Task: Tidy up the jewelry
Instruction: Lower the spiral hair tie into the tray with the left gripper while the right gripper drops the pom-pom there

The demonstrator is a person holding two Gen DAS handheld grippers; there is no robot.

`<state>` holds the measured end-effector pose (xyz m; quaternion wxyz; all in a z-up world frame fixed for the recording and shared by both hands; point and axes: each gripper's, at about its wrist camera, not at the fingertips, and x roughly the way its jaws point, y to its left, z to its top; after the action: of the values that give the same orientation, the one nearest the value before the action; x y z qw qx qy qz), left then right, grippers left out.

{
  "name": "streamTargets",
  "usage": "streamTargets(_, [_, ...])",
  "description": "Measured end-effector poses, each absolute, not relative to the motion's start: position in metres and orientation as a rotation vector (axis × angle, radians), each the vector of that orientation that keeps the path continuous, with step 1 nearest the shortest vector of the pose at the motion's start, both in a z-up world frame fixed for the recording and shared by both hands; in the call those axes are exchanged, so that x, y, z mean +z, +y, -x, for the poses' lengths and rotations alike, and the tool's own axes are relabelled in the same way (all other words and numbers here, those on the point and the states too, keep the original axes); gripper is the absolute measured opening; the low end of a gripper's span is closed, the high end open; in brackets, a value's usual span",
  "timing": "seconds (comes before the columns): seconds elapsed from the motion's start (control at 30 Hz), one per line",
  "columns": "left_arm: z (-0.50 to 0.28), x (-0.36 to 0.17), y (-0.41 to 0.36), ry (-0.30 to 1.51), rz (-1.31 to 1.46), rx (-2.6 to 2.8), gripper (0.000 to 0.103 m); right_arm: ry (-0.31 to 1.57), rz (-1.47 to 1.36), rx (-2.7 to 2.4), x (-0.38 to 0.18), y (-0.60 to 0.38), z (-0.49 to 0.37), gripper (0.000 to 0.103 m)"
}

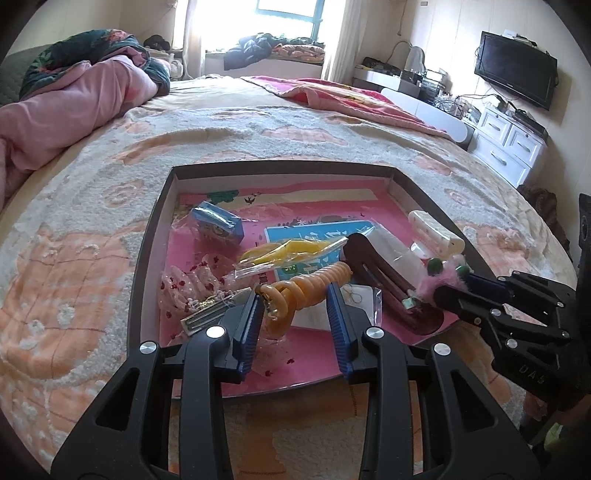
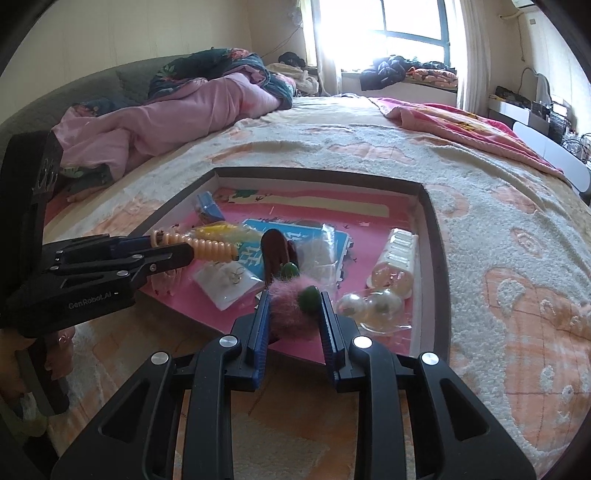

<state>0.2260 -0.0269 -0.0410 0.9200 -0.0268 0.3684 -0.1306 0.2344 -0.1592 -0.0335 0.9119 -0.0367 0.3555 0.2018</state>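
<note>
A lived-in home bedroom is shown. A wide bed (image 1: 258, 122) is covered by a cream and peach blanket, with a pink quilt (image 1: 74, 99) heaped at its left edge. A curtained window (image 2: 413, 22), a wall-mounted television (image 1: 515, 68) and white drawers (image 1: 506, 144) are seen beyond.

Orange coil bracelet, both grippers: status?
Left gripper open around orange coiled plastic bracelet. Right gripper astride pink fuzzy green-beaded hair tie, grip unclear. Both over dark shallow tray.
</note>
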Motion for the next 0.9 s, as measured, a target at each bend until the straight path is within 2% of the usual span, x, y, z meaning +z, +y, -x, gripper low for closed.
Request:
streamTargets(0.13, [-0.225,-0.041,-0.026,0.759,0.065,-0.27,0.03,0.73,0.075,0.416,-0.033,-0.159,-0.233,0.032])
streamTargets(0.2, [-0.224,-0.039,-0.026,0.754,0.067,-0.266,0.035,0.725,0.071,0.412,-0.032,-0.16,-0.232,0.041])
streamTargets(0.47, [-0.219,-0.027,-0.019,0.727,0.087,-0.244,0.055,0.69,0.056,0.381,-0.023,-0.168,-0.227,0.058])
streamTargets(0.6, [-0.214,-0.022,-0.015,0.722,0.099,-0.228,0.061,0.671,0.038,0.368,-0.018,-0.175,-0.223,0.07])
streamTargets(0.67, [-0.21,-0.02,-0.013,0.725,0.111,-0.222,0.07,0.66,0.028,0.36,-0.015,-0.178,-0.22,0.074])
streamTargets(0.9, [-0.193,-0.006,-0.006,0.694,0.14,-0.213,0.087,0.623,-0.012,0.343,-0.003,-0.188,-0.208,0.09])
